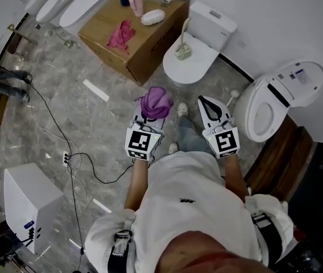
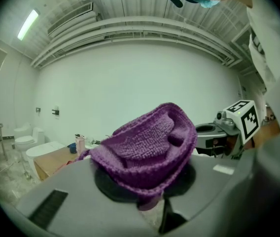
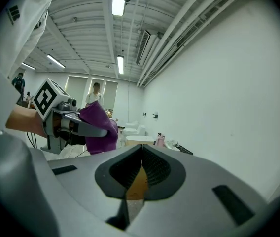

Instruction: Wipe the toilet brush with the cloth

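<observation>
The left gripper (image 1: 152,116) pinches a bunched purple knitted cloth (image 1: 156,100). The right gripper (image 1: 207,103) is pressed shut on nothing. The white-handled toilet brush with a pale green head (image 1: 182,50) (I think that's it) lies ahead on the closed white toilet lid (image 1: 198,69), its handle pointing away, a bit nearer the right gripper.

Long white fluorescent ceiling tubes (image 3: 118,5) light the room evenly; both gripper views bend and blacken at the edges.
</observation>
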`<action>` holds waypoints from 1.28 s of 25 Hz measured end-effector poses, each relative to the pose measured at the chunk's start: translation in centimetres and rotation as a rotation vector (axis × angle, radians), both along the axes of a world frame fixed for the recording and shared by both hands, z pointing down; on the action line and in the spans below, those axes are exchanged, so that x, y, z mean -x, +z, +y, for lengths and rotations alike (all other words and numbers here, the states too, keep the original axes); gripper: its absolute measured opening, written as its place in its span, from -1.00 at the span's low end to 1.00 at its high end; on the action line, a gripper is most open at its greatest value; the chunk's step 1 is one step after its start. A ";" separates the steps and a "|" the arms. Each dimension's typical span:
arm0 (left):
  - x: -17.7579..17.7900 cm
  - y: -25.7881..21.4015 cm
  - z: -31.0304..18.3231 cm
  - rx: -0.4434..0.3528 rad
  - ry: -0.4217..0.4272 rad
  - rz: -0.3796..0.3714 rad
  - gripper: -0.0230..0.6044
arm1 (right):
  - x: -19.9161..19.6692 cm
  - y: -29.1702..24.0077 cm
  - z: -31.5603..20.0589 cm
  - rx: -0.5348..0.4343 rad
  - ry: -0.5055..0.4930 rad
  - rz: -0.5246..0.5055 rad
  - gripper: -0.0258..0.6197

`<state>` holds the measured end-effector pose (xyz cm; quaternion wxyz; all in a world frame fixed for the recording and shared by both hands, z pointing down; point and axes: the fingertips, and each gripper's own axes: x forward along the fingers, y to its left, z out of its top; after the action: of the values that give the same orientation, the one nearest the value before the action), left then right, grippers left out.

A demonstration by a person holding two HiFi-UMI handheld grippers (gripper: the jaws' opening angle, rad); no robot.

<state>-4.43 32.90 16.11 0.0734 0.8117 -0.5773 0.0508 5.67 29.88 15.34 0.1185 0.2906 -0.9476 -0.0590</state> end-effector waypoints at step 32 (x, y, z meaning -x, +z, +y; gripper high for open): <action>5.0 12.0 -33.9 0.170 0.004 0.041 -0.66 | 5.7 13.0 -34.7 0.206 -0.012 0.042 -0.93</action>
<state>-9.43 -0.99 28.07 0.1537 0.8046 -0.5675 0.0831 0.02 -4.80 28.34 0.1670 0.2701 -0.9477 0.0319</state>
